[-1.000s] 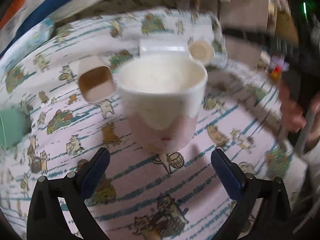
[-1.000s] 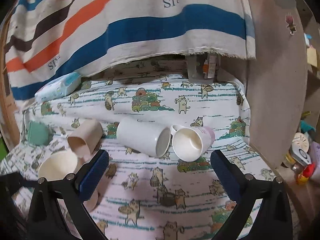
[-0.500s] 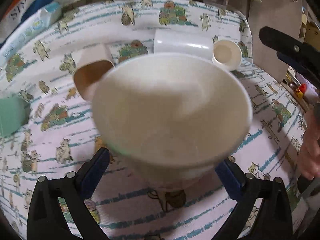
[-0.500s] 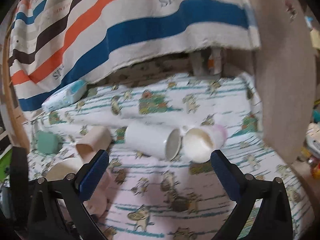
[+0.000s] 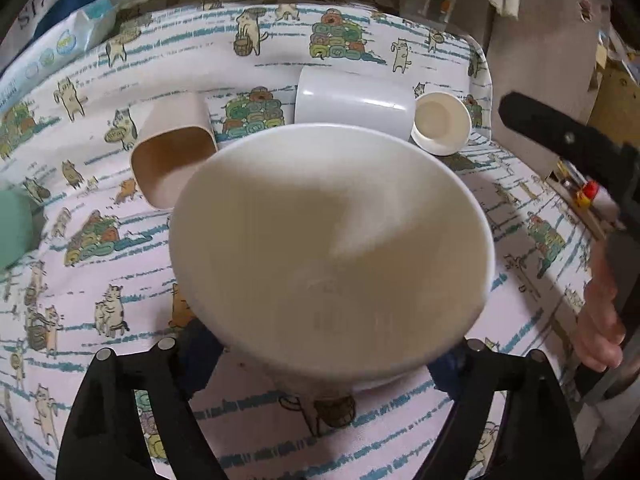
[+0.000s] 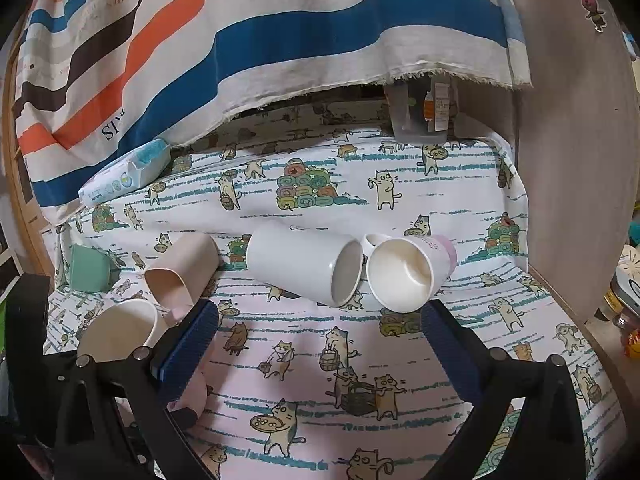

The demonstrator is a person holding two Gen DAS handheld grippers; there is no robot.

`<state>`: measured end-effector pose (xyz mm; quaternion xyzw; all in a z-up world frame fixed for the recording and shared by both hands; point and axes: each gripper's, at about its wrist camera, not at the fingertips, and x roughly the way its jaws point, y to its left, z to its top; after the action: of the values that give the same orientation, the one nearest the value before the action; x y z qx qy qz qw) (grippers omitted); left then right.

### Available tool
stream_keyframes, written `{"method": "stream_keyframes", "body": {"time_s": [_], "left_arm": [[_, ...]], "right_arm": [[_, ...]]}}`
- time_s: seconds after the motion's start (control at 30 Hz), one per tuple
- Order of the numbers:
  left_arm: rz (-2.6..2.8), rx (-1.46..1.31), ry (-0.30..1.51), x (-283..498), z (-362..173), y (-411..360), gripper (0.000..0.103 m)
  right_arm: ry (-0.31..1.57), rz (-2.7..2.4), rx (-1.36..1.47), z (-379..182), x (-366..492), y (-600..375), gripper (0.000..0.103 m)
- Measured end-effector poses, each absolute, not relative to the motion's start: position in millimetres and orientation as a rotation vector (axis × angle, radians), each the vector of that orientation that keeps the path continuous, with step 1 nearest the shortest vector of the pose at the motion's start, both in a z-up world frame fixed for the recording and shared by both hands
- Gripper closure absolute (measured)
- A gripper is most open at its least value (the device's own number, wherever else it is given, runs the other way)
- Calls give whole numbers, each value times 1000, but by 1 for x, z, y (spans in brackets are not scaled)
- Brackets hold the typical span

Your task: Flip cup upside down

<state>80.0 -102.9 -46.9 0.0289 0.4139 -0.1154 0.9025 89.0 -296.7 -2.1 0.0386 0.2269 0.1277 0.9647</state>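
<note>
A cream cup with a pink lower part [image 5: 332, 248] stands upright on the cat-print cloth, its mouth filling the left wrist view. My left gripper [image 5: 324, 360] has its fingers on either side of the cup's base, closed against it. The same cup shows at the lower left of the right wrist view [image 6: 120, 328], partly hidden behind my right gripper's left finger. My right gripper [image 6: 318, 336] is open and empty above the cloth, off to the cup's right.
A beige square cup [image 6: 182, 270], a white mug [image 6: 304, 264] and a cream-and-pink cup [image 6: 404, 272] lie on their sides behind. A green cup [image 6: 90, 268] sits at the left. A wipes pack [image 6: 124, 174] and striped fabric [image 6: 240, 40] are at the back. A wooden panel [image 6: 576, 160] stands at the right.
My left gripper has moved in on the cream cup and its fingers have closed on the base. The right gripper has shifted only slightly.
</note>
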Motion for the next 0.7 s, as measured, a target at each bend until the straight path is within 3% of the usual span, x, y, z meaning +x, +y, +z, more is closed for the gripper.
{"method": "stream_keyframes", "body": {"time_s": [0.63, 0.7], "left_arm": [[-176, 114, 838, 66, -42, -91, 19], [-181, 102, 828, 65, -40, -88, 19]], "right_arm": [[466, 427, 51, -3, 79, -283, 1], [470, 485, 34, -3, 75, -277, 7]]}}
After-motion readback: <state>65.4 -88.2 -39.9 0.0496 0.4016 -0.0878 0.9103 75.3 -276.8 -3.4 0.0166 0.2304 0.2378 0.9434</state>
